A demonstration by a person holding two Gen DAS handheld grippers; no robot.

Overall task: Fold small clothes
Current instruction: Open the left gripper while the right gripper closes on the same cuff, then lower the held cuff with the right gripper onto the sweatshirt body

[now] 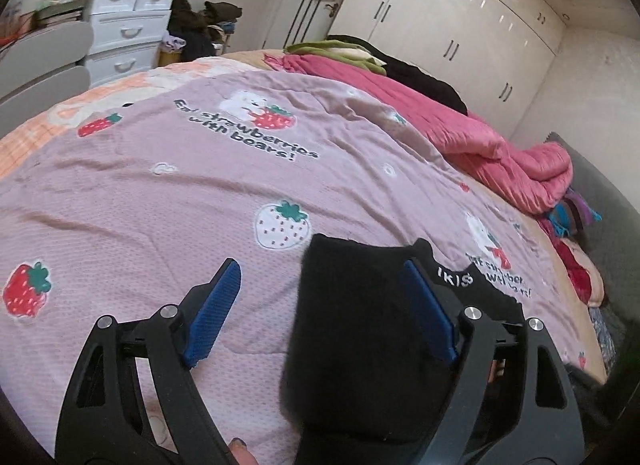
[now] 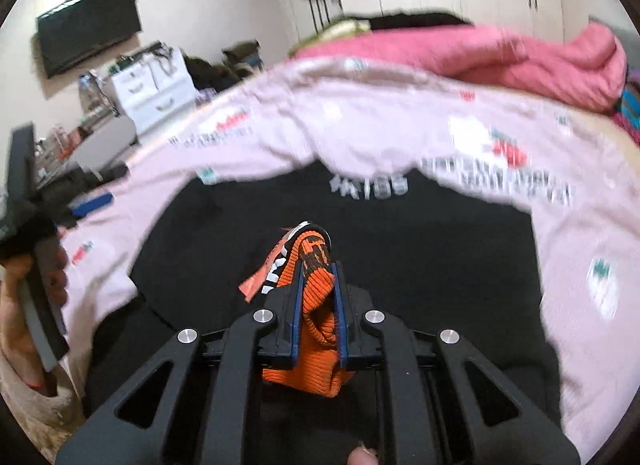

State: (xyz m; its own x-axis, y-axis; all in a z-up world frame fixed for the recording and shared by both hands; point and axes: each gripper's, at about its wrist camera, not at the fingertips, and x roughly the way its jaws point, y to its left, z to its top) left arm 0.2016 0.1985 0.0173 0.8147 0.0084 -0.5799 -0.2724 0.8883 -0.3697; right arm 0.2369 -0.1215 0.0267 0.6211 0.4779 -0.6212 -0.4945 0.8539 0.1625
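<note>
A small black garment [image 2: 400,233] with white lettering lies spread on the pink strawberry-print bedspread [image 1: 168,193]. My right gripper [image 2: 318,265] is shut on its orange ribbed band [image 2: 320,305], which has black marks, and holds it above the black cloth. My left gripper [image 1: 320,285] is open over the bedspread. A dark fold of the garment [image 1: 352,325] lies between and under its blue pads [image 1: 218,305], nearer the right pad. The left gripper also shows in the right wrist view [image 2: 90,203] at the far left, held by a hand.
A rolled pink quilt [image 1: 500,161] and dark and green clothes [image 1: 400,61] lie along the far side of the bed. A white drawer unit [image 1: 124,25] stands beyond the bed's left corner. White wardrobes [image 1: 460,25] line the back wall. A TV [image 2: 90,35] hangs on the wall.
</note>
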